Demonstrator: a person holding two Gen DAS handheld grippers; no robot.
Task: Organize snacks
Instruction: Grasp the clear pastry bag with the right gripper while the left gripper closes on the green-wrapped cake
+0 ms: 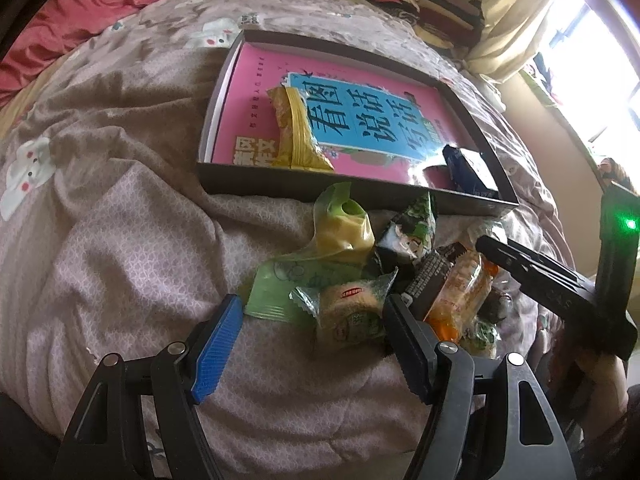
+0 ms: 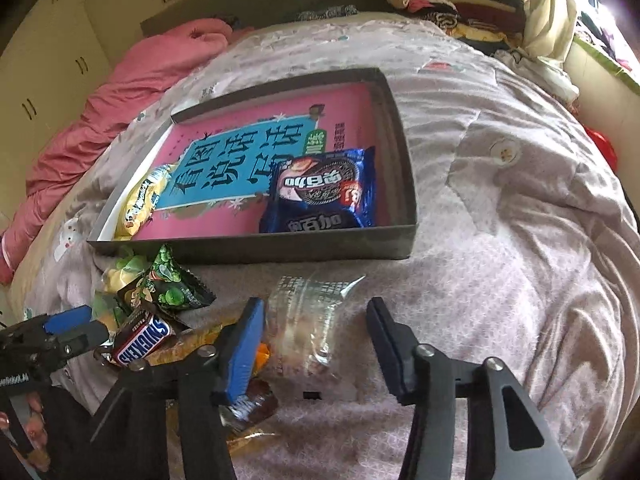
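On the bed (image 2: 500,240), a shallow box (image 2: 256,246) holds a blue cookie pack (image 2: 324,196) in its near right corner and a yellow pack (image 1: 296,132) along its left side. The right tongs (image 2: 316,330) stand apart around a clear wrapped snack (image 2: 308,320); the left tongs (image 1: 312,320) stand apart over a green-wrapped cake (image 1: 348,312) in the snack pile (image 1: 400,264) before the box's near edge.

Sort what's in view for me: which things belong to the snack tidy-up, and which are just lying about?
Job: shallow box, blue cookie pack, yellow snack bag, Snickers bar, green pea packet, clear wrapper.
Lying about: pink blanket, folded clothes, quilt.
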